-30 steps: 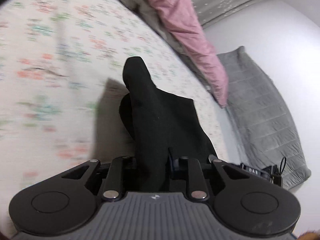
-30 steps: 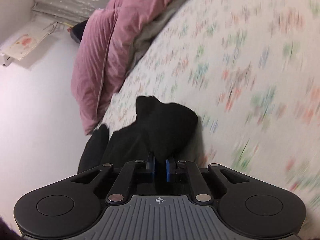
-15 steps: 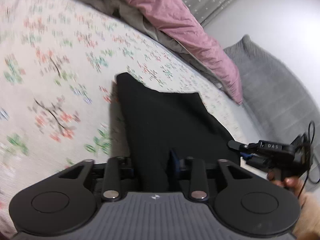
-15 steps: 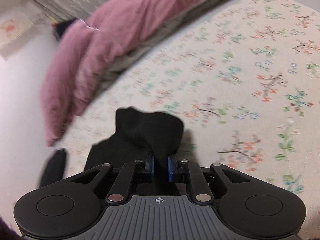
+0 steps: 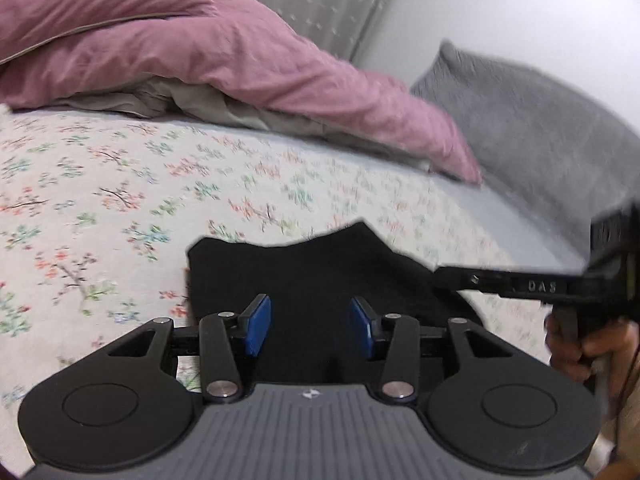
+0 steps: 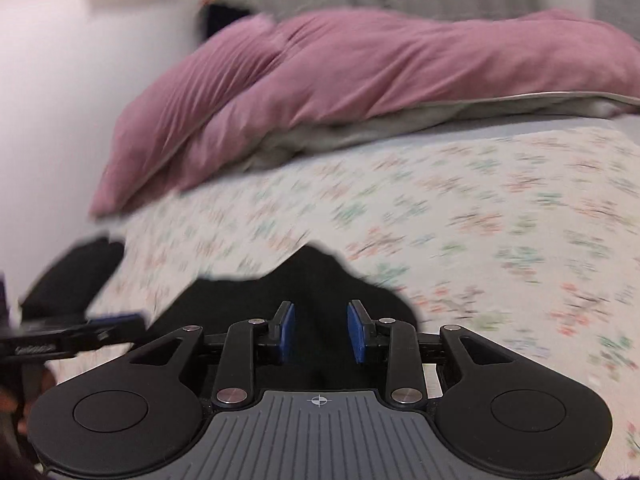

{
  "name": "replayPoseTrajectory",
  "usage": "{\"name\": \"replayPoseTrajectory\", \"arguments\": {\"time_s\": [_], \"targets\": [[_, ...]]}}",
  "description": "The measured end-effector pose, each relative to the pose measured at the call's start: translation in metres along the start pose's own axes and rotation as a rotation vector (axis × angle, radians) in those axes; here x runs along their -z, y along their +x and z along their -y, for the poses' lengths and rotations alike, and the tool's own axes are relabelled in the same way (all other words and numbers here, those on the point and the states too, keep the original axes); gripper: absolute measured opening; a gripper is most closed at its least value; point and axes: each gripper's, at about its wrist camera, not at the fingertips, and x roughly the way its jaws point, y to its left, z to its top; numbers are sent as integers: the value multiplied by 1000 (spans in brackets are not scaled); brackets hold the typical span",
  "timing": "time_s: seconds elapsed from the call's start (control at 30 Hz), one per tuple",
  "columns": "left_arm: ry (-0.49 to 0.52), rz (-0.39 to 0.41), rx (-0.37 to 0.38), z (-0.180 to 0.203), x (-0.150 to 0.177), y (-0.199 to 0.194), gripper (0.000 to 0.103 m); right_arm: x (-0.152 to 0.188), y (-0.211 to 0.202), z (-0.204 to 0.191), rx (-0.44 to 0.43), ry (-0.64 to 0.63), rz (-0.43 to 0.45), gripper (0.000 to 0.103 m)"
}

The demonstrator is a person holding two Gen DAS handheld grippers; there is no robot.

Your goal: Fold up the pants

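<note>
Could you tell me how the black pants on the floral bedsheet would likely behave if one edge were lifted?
The black fabric pants would probably droop, since they lie limp with a wavy edge on the floral bedsheet. They look light and thin. They may slide a little, because nothing pins them: both tongs, left and right, are opening.

Pants [image 5: 320, 276] lie on the bed [image 5: 120, 200]; duvet [image 5: 200, 52] behind them.

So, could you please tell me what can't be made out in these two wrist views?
- Black pants: near part hidden under the left gripper body, left wrist view; fold state unclear.
- Floral bedsheet: print motion-blurred, right wrist view.
- Right gripper: cut off by the edge, left wrist view.
- Dark object behind the pink duvet: blurred, unidentifiable.
</note>
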Motion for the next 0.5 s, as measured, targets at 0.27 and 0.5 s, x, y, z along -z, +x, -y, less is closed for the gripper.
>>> {"name": "replayPoseTrajectory", "arguments": {"time_s": [0.27, 0.5], "targets": [[34, -18, -113, -19, 8, 12, 75, -1, 54, 20, 106, -9, -57, 12], [-4, -8, -138, -21, 4, -17, 76, -8, 29, 31, 161, 38, -12, 24]]}}
